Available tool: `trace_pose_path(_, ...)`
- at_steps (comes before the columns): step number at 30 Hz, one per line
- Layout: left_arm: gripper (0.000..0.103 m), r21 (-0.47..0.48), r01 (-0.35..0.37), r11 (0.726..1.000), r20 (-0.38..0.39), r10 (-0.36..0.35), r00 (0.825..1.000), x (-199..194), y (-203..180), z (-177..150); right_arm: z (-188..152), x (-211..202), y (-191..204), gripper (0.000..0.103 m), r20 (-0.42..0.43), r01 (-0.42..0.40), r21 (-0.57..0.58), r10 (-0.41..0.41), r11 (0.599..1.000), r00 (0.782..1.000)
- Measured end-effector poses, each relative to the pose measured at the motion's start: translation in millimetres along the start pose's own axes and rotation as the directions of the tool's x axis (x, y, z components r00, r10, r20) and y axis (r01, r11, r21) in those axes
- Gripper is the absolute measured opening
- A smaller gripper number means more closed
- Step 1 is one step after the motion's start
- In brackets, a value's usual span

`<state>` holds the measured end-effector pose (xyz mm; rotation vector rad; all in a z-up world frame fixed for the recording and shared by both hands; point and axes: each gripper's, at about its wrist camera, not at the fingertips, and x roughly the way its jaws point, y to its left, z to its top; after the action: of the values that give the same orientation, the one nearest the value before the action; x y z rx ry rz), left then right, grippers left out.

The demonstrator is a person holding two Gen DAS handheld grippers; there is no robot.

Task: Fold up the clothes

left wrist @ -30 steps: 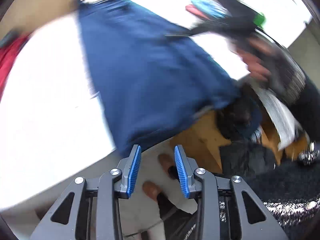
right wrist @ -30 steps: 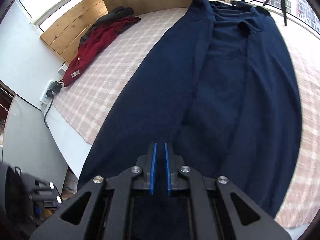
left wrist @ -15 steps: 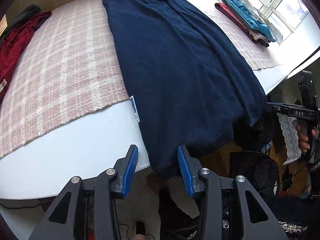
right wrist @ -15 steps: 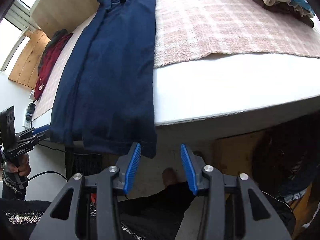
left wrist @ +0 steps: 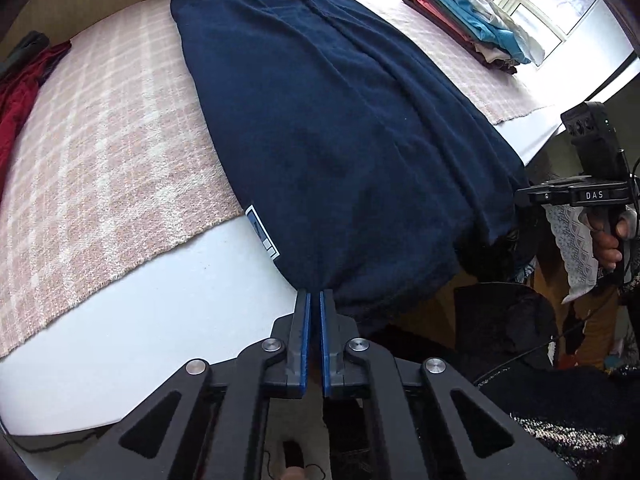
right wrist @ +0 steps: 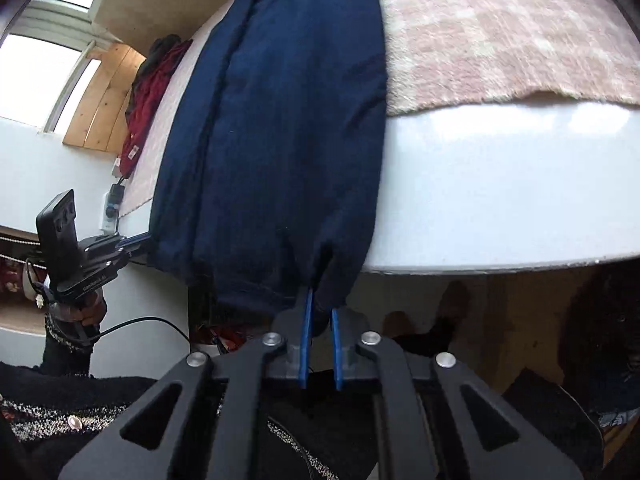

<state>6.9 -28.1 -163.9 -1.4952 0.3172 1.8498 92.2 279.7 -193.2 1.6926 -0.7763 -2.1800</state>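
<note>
A long navy blue garment [left wrist: 328, 128] lies stretched along the table on a pink checked cloth, its near hem hanging over the front edge. My left gripper [left wrist: 314, 300] is shut on the hem's left corner, by a small white label [left wrist: 262, 232]. My right gripper [right wrist: 320, 304] is shut on the hem's right corner, where the navy garment [right wrist: 280, 120] hangs off the white table [right wrist: 500, 184]. Each gripper shows in the other's view: the right one [left wrist: 524, 196] at the garment's far corner, the left one [right wrist: 136, 244] likewise.
A stack of folded clothes [left wrist: 472, 20] sits at the table's far right. A red garment [left wrist: 20, 92] lies at the far left, also seen in the right wrist view [right wrist: 152, 92]. The pink checked cloth [left wrist: 100, 152] covers most of the table. Dark items lie on the floor below.
Both grippers were open just below the hem half a second ago; both have moved up to the hem corners and closed on the fabric.
</note>
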Motion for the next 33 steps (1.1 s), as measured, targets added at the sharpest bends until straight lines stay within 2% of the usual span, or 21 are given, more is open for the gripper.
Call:
trace_pose_path(2, 0.003, -0.036, 0.054, 0.998, 0.014, -0.053, 0.998, -12, 5, 6, 9, -15, 13, 0.008, 0.031, -0.012, -0.026, 0.013, 1.000, 0.999)
trace_pose_path(4, 0.003, -0.066, 0.106, 0.992, 0.052, -0.102, 0.993, -30, 13, 17, 24, -37, 16, 0.008, 0.081, -0.076, -0.026, 0.078, 0.997, 0.994)
trace_pose_path(6, 0.003, -0.098, 0.134, 0.986, 0.110, -0.123, 0.986, -48, 26, 38, 43, -57, 20, 0.008, 0.133, -0.132, -0.032, 0.135, 0.991, 0.982)
trace_pose_path(9, 0.003, -0.111, 0.152, 0.982, 0.196, -0.129, 0.972, -73, 44, 83, 87, -78, 20, 0.008, 0.185, -0.176, -0.058, 0.184, 0.983, 0.965)
trace_pose_path(12, 0.004, -0.107, 0.106, 0.989, 0.269, -0.074, 0.960, -76, 67, 149, 154, -76, 11, 0.008, 0.204, -0.165, -0.064, 0.175, 0.984, 0.963)
trace_pose_path(14, 0.011, -0.149, 0.038, 0.988, 0.281, 0.006, 0.960, -59, 91, 193, 208, -63, -1, 0.009, 0.205, -0.149, -0.051, 0.157, 0.987, 0.966)
trace_pose_path(15, 0.011, -0.176, -0.029, 0.984, 0.228, 0.069, 0.971, -43, 113, 209, 238, -47, -9, 0.013, 0.176, -0.126, -0.023, 0.129, 0.992, 0.976)
trace_pose_path(17, 0.013, -0.226, -0.111, 0.968, 0.139, 0.145, 0.980, -16, 126, 217, 284, -14, -24, 0.020, 0.081, -0.059, 0.043, 0.055, 0.997, 0.995)
trace_pose_path(18, 0.013, -0.241, -0.104, 0.965, 0.145, 0.142, 0.979, -17, 125, 211, 297, -10, -29, 0.020, 0.079, -0.032, 0.059, 0.027, 0.998, 0.996)
trace_pose_path(21, 0.024, -0.229, -0.110, 0.967, 0.153, 0.148, 0.977, -20, 114, 203, 297, -19, -36, 0.023, 0.118, -0.051, -0.009, 0.052, 0.999, 0.992)
trace_pose_path(23, 0.035, -0.206, -0.121, 0.971, 0.157, 0.155, 0.975, -23, 103, 200, 290, -20, -30, 0.023, 0.124, 0.010, -0.071, -0.001, 0.997, 0.992)
trace_pose_path(25, 0.035, -0.197, -0.110, 0.974, 0.138, 0.139, 0.981, -17, 96, 188, 277, -22, -32, 0.023, 0.109, 0.052, -0.088, -0.042, 0.995, 0.993)
trace_pose_path(27, 0.035, -0.223, -0.077, 0.972, 0.080, 0.097, 0.992, 9, 95, 174, 258, -21, -38, 0.023, 0.108, 0.067, -0.084, -0.058, 0.994, 0.992)
trace_pose_path(30, 0.035, -0.223, -0.092, 0.970, -0.007, 0.093, 0.996, 32, 85, 155, 224, -24, -53, 0.023, 0.074, 0.063, -0.069, -0.057, 0.996, 0.996)
trace_pose_path(33, 0.035, -0.222, -0.062, 0.973, -0.018, 0.060, 0.998, 36, 81, 144, 195, -19, -49, 0.023, 0.043, 0.096, -0.113, -0.092, 0.989, 0.995)
